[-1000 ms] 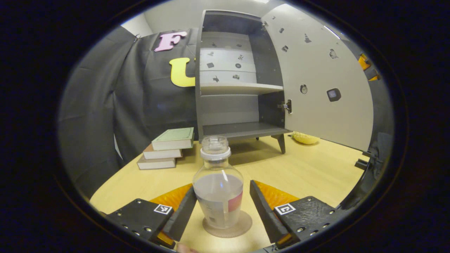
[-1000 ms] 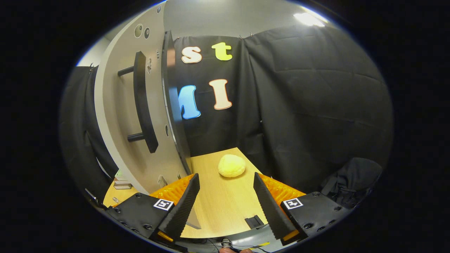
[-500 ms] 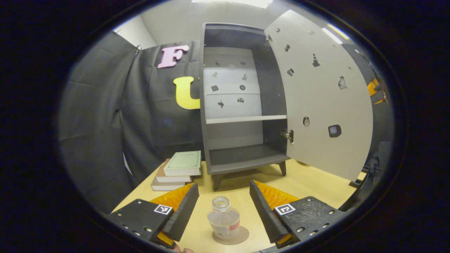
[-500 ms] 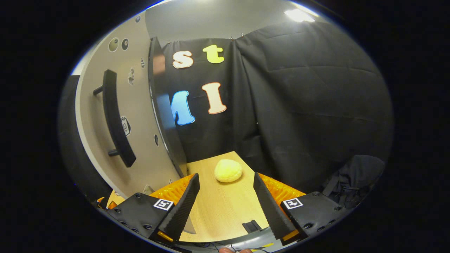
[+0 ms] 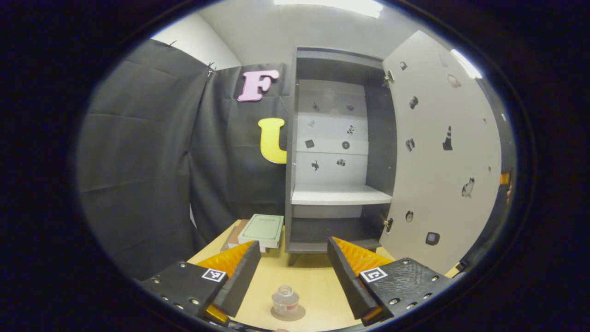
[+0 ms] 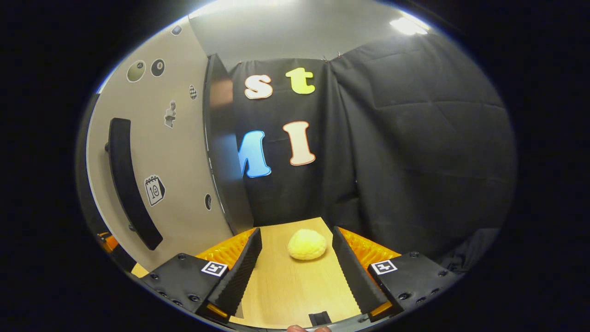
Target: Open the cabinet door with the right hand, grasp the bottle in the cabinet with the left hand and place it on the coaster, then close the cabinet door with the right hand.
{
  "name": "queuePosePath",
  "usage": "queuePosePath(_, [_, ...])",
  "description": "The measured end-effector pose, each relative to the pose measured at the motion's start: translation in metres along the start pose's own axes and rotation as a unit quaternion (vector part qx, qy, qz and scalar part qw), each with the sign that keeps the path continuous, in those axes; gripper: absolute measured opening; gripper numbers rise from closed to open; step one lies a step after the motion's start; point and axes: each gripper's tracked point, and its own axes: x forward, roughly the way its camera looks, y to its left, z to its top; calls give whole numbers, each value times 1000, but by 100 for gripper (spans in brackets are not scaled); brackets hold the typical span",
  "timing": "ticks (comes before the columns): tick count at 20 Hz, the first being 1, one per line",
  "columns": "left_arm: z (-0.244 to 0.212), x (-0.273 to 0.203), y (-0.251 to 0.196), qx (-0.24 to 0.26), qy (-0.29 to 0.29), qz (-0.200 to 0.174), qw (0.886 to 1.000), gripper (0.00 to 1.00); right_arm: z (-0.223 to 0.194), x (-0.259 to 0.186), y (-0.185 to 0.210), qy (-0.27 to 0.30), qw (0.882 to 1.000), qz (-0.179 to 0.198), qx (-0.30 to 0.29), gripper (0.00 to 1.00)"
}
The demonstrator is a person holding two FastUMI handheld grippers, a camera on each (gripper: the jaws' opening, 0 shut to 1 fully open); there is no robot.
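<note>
In the left gripper view a small clear bottle (image 5: 285, 301) with liquid stands upright on a round brown coaster (image 5: 289, 314) on the wooden table. My left gripper (image 5: 289, 272) hangs open well above and behind it, touching nothing. Beyond stands the grey cabinet (image 5: 336, 152) with bare shelves, its pale door (image 5: 438, 157) swung wide to the right. In the right gripper view the same door (image 6: 156, 152) shows its outer face with a long black handle (image 6: 131, 184) at the left. My right gripper (image 6: 297, 272) is open, to the right of that handle, gripping nothing.
A stack of books (image 5: 258, 229) lies on the table left of the cabinet. A yellow rounded object (image 6: 307, 245) sits on the table past my right gripper, near the black cloth wall. A small black block (image 6: 319, 318) lies at the table's near edge.
My left gripper has pulled up and back from the bottle, which stays on the coaster and looks much smaller. The right gripper has shifted along the door's outer face, the handle sliding leftward.
</note>
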Motion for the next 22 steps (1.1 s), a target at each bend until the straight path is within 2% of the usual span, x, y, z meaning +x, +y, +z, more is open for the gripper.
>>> queuePosePath(1, [9, -5, -2, -3, 3, 8, 1000, 87, 3, 1, 4, 1, 1000, 14, -2, 91])
queuePosePath(2, [16, -10, -5, -8, 7, 13, 1000, 90, 9, 1, 7, -1, 1000, 25, -4, 97])
queuePosePath(4, [30, -20, -13, -22, 14, 17, 1000, 87, 19, 2, 9, -6, 999, 41, -8, 97])
queuePosePath(5, [37, -23, -16, -30, 16, 16, 999, 89, 22, 2, 10, -8, 999, 46, -9, 97])
queuePosePath(9, [60, -25, -21, -16, 31, 8, 999, 87, 44, -5, 20, -33, 998, 60, -14, 97])
queuePosePath(14, [78, -20, -21, -12, 32, -17, 999, 89, 57, -18, 48, -41, 996, 70, -24, 97])
queuePosePath(17, [79, -13, -4, -10, 35, -23, 999, 89, 61, -25, 61, -45, 997, 58, -26, 97])
queuePosePath(18, [79, -11, 1, -10, 33, -27, 999, 92, 63, -27, 66, -48, 997, 54, -31, 90])
queuePosePath(19, [79, -9, 8, -8, 31, -29, 999, 87, 64, -29, 71, -50, 997, 52, -36, 97])
queuePosePath(20, [77, -7, 16, -3, 31, -30, 999, 87, 64, -30, 76, -50, 997, 49, -41, 91])
queuePosePath(21, [75, -5, 22, 2, 31, -32, 999, 92, 64, -36, 73, -52, 997, 35, -46, 97])
queuePosePath(22, [75, -1, 27, 7, 29, -36, 999, 87, 64, -35, 73, -54, 997, 23, -47, 89])
